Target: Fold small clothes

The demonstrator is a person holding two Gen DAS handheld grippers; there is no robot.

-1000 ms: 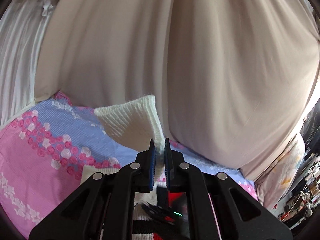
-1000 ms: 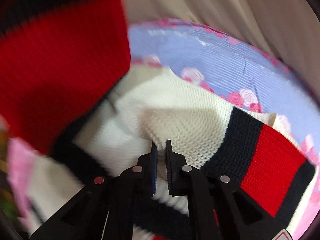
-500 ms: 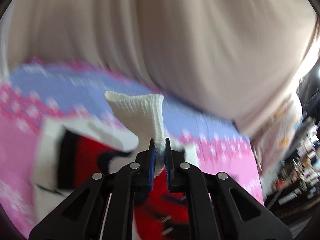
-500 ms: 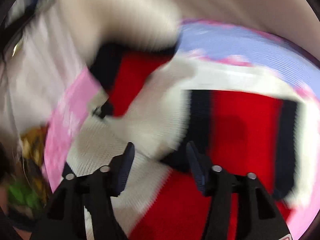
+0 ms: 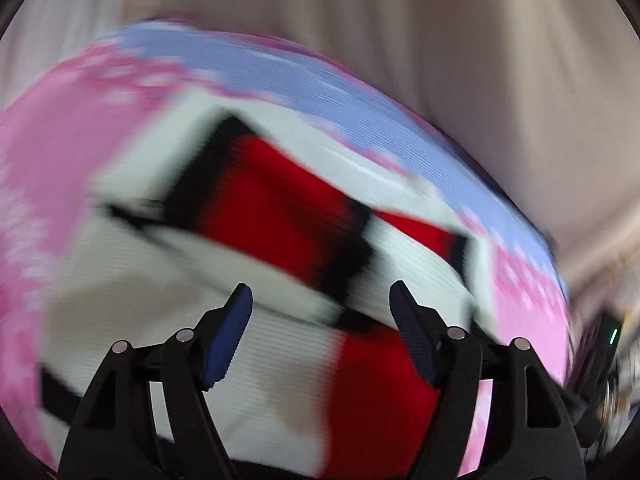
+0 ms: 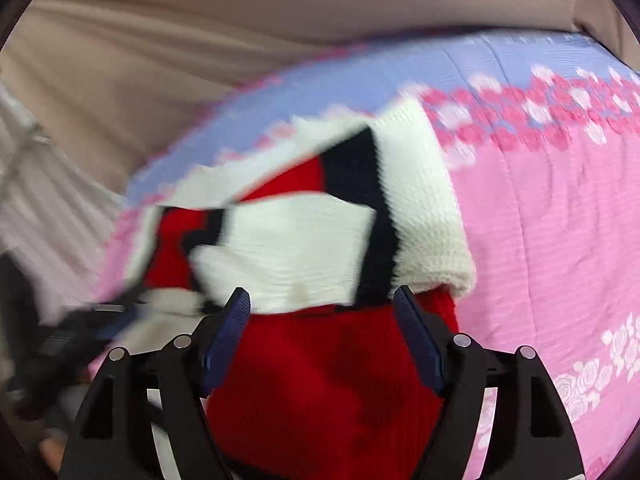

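Observation:
A small knitted sweater (image 5: pixel 280 216) in cream, red and black lies folded over itself on the pink and blue flowered bedspread (image 5: pixel 52 152). It also shows in the right wrist view (image 6: pixel 304 236), with a cream layer lying over the red part. My left gripper (image 5: pixel 320 300) is open and empty just above the sweater. My right gripper (image 6: pixel 322 304) is open and empty over the sweater's red near part. The left wrist view is blurred by motion.
A beige curtain (image 5: pixel 440 60) hangs behind the bed and also shows in the right wrist view (image 6: pixel 160 40). Bare pink bedspread (image 6: pixel 552 240) lies right of the sweater. Something dark and blurred (image 6: pixel 60 344) is at the left edge.
Both grippers have opened and let go of the sweater's cream edge. The sweater has dropped folded onto the bedspread. Both cameras have tilted down toward it.

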